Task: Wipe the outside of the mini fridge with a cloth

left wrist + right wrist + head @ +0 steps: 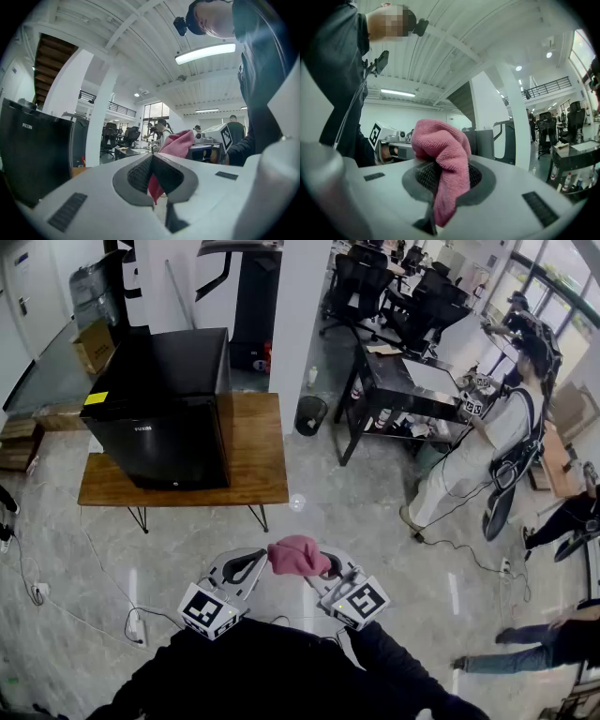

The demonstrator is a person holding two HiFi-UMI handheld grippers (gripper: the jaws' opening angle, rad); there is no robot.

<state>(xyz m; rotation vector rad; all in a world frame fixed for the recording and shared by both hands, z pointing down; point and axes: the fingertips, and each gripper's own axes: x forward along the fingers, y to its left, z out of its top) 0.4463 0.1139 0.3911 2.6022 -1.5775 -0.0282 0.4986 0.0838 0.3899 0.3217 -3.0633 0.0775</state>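
The black mini fridge [169,404] stands on a low wooden table [258,456] at the upper left, well ahead of both grippers. A pink cloth [298,555] hangs bunched between the two grippers close to my body. My left gripper [255,565] is shut on one end of it, where a thin strip of the cloth [178,143] is pinched between the pads at the left gripper [152,164]. My right gripper [325,567] is shut on the other end, with the cloth [443,154] draped over the right gripper [447,176]. The fridge [33,150] shows at the left of the left gripper view.
Another person [487,446] stands at a black desk [403,390] to the right. A waste bin [310,413] sits beside a white pillar [300,324]. A cardboard box [94,343] lies behind the fridge. Cables [131,624] trail over the floor at the left.
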